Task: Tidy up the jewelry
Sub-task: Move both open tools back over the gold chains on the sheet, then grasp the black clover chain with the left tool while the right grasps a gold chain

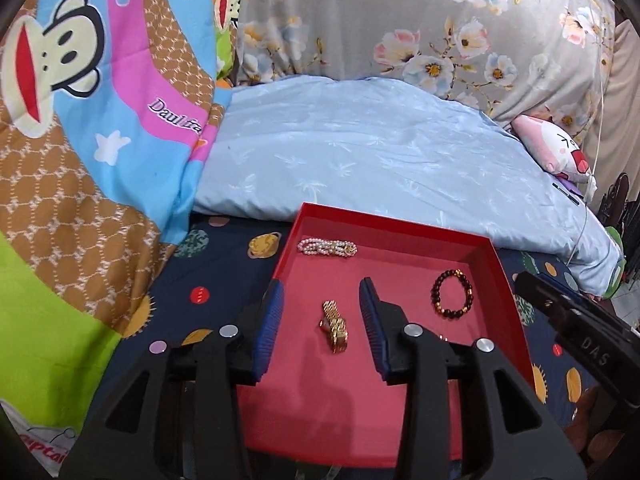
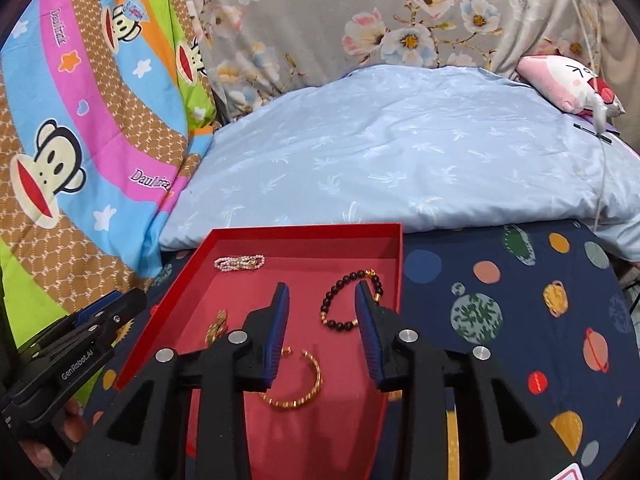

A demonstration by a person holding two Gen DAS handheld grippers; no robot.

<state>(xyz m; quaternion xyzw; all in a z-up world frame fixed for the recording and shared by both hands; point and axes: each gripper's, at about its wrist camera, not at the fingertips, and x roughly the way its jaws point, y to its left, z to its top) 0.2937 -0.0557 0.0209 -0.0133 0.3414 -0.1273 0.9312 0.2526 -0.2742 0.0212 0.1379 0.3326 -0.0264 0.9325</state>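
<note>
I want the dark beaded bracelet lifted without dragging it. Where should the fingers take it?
Pinch one side of the dark beaded bracelet from above, one finger inside the loop and one outside: it lies flat and open on the red tray.

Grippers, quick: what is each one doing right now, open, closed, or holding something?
Left gripper: open, holding nothing, gold chain bracelet lying untouched between its fingers.
Right gripper: open, holding nothing, above the dark bead bracelet.

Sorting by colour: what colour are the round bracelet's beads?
Dark brown beaded bracelet with a few gold beads; clearest in the left wrist view.
</note>
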